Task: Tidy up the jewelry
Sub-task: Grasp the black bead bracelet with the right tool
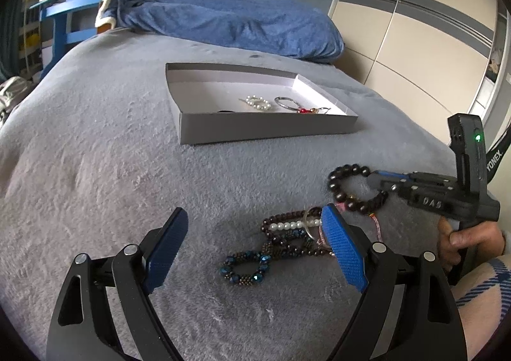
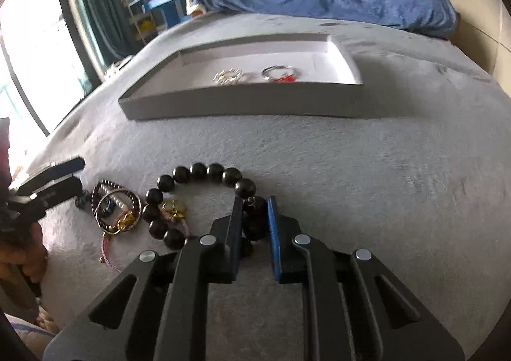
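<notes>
So right gripper [image 2: 254, 217] fingers are clamped on the dark bracelet [image 2: 198, 171] at lower center, left gripper [image 1: 255, 249] spread wide over the pile [image 1: 287, 239].

Both cameras sit low over the bed [image 1: 95, 153], looking along their own jaws toward the grey tray [image 1: 265, 131] near the blue pillow. The left view hangs back from the tray; the right view is closer. Both share the tray [image 2: 242, 105] and the bracelet pile [image 1: 281, 243] in front of it.
</notes>
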`<act>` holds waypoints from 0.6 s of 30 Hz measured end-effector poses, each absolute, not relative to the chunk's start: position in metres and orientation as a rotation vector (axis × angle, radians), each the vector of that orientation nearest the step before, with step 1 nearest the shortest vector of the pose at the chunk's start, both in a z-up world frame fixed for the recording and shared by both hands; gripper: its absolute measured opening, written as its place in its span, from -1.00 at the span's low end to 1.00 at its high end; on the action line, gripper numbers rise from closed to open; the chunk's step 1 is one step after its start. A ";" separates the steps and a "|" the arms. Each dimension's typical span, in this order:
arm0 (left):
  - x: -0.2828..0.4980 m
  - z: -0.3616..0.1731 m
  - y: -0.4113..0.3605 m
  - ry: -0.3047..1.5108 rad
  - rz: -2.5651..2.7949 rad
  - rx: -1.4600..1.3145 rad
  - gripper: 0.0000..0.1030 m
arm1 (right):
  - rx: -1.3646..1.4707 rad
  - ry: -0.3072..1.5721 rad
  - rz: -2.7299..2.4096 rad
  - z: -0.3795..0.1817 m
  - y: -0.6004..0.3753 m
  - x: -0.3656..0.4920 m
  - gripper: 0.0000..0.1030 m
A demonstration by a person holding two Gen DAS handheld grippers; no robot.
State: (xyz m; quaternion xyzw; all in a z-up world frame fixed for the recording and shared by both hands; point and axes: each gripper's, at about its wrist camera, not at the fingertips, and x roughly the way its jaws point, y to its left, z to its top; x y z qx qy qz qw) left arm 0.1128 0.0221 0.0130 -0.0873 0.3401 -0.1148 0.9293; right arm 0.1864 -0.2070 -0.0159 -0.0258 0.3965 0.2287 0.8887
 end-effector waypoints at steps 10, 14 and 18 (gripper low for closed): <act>0.115 0.011 0.019 0.707 -0.235 -0.165 0.66 | -0.006 0.839 0.368 -0.018 -0.255 0.198 -0.71; 0.115 0.011 0.019 0.709 -0.236 -0.160 0.66 | -0.035 0.853 0.362 -0.022 -0.247 0.201 -0.68; 0.115 0.010 0.018 0.711 -0.236 -0.152 0.66 | -0.036 0.870 0.364 -0.025 -0.246 0.204 -0.66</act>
